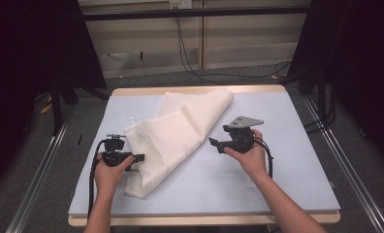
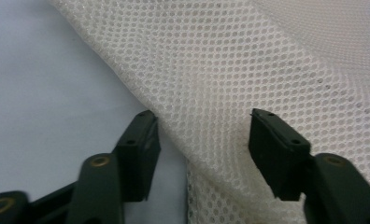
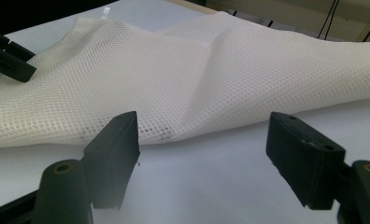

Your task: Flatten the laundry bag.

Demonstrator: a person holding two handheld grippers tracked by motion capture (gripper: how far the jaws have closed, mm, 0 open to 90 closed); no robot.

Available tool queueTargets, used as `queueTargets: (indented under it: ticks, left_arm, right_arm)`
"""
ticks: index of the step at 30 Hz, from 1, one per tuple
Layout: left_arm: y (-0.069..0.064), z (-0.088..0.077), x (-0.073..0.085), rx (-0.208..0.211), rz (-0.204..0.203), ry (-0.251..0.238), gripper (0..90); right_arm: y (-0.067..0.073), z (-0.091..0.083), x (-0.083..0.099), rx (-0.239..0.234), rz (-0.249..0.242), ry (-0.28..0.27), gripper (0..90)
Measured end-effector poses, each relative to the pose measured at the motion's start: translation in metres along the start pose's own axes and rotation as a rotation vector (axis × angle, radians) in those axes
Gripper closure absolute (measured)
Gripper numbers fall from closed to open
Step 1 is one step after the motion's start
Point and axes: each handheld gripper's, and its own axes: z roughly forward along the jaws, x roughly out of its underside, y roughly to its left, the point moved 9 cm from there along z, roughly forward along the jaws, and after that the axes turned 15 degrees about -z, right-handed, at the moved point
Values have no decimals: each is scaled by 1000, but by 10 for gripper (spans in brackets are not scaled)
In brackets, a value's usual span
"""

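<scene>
A white mesh cloth [image 1: 180, 131] lies crumpled and folded across the middle of the table, running from the far centre toward the near left. My left gripper [image 1: 139, 158] is at the cloth's left edge. In the left gripper view its jaws stand apart astride that edge of the mesh [image 2: 230, 84], one fingertip [image 2: 143, 128] at the hem and the other on the fabric; the gripper [image 2: 202, 126] is open. My right gripper [image 1: 215, 143] hovers just right of the cloth, open with bare table between its jaws [image 3: 204, 135]; the mesh [image 3: 197, 79] lies just ahead of it.
The table has a pale blue top [image 1: 287, 170] with a wooden rim [image 1: 200, 221]. Bare surface lies to the right and near side of the cloth. Black curtains hang at both sides, and cables [image 1: 190, 63] trail on the floor behind the table.
</scene>
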Motion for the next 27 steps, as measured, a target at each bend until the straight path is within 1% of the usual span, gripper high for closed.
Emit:
queueTargets:
  ticks: [1,3,4,5,7,8,9,10,12,13,14,15,16,17,20,21,22,23,24,25,26,27]
  left_arm:
    - [1,0,-1,-16,4,-8,470]
    - [0,1,0,-15,0,-7,587]
    - [-1,2,0,-20,8,-11,615]
    - [-3,2,0,-13,2,-12,660]
    - [-3,0,-1,-27,17,-18,753]
    - [-3,0,-1,-27,17,-18,785]
    - [-6,-3,-4,-10,15,-43,844]
    - [-8,-5,-5,-3,10,-49,858]
    - [-14,-8,-6,6,27,-46,864]
    - [-14,-8,-6,6,27,-46,867]
    - [-20,-11,-8,9,32,-58,869]
    - [-21,-12,-8,13,53,-49,869]
    - [-21,-12,-8,13,53,-49,869]
    - [-27,-15,-8,28,65,-54,869]
    - [-41,-22,-10,44,107,-84,870]
    - [-46,-23,-10,54,113,-92,871]
    - [-49,-25,-11,56,132,-96,871]
    - [-53,-25,-11,63,131,-102,871]
    - [-58,-27,-12,72,138,-110,872]
    - [-61,-27,-13,76,146,-112,872]
    - [-61,-27,-13,76,146,-112,872]
    - [-69,-28,-13,77,169,-119,873]
  right_arm:
    - [0,0,1,-1,-6,1,251]
    - [0,0,1,-3,-2,-1,251]
    - [0,0,2,-3,-2,0,250]
    - [0,0,3,-2,3,2,249]
    - [0,0,4,-3,2,7,248]
    - [0,0,4,-3,2,7,248]
    - [2,1,4,-5,4,7,245]
    - [2,1,4,-9,0,6,244]
    - [4,2,4,-13,1,4,239]
    - [4,2,4,-15,4,5,237]
    - [5,3,4,-13,5,6,236]
    - [5,3,4,-12,4,9,235]
    - [5,3,4,-12,4,9,235]
    - [6,3,4,-16,4,10,233]
    - [6,2,4,-15,0,13,222]
    - [6,2,5,-13,-1,14,217]
    - [6,2,5,-13,-3,14,212]
    - [6,2,5,-17,-3,12,206]
    - [6,2,5,-18,-2,14,203]
    - [7,2,6,-16,-4,18,202]
    - [7,1,6,-19,-4,19,201]
    - [8,2,6,-21,-8,17,201]
